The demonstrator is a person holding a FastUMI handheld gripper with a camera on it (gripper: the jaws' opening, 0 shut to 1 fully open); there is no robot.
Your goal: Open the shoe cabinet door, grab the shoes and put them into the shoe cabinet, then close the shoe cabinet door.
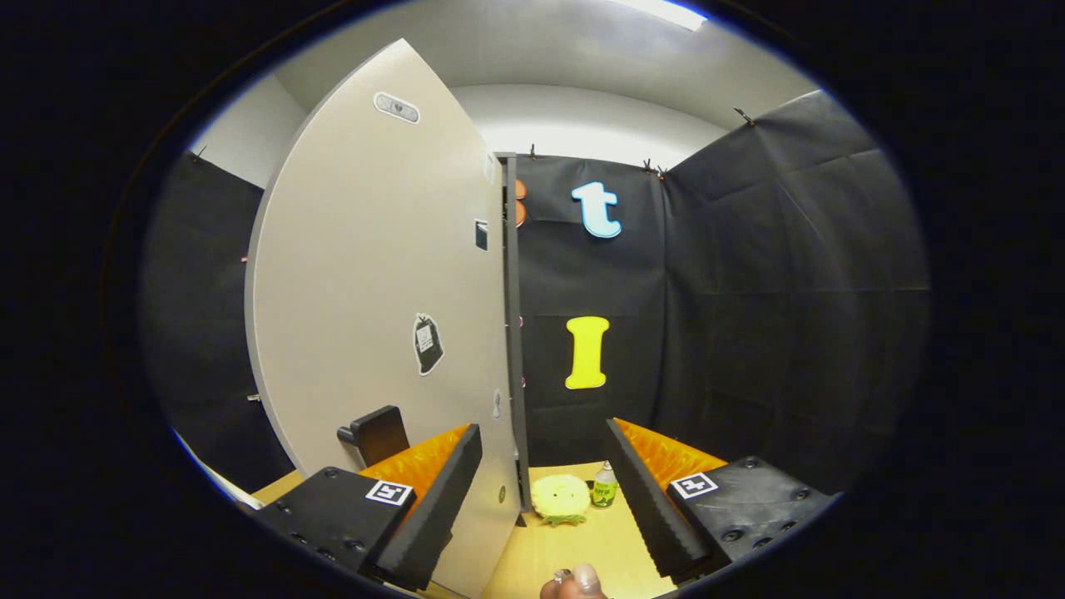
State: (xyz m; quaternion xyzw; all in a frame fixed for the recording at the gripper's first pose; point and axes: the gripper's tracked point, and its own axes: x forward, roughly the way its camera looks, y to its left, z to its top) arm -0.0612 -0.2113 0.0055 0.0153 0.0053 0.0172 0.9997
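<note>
Fingers [542, 491] spread wide, gripping nothing, set astride the free edge of the swung-open cabinet door [374, 291], likely for pushing it shut or wider. Just below them, a fingertip [574, 582] of the holding hand. Ahead on the wooden table [574, 549], a yellow sponge-like pad [559, 497] beside a small green-labelled bottle [605, 487]. On the door's face, a dark handle [374, 434]. Shoes and cabinet interior: cannot tell.

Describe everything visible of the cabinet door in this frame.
The cabinet door is a tall, pale grey panel, smooth and matte, swung open with its dark edge facing the camera. A dark handle juts out near its bottom, and small stickers dot its face. The gripper is open, its fingers straddling the door's edge without pressing it.
</note>
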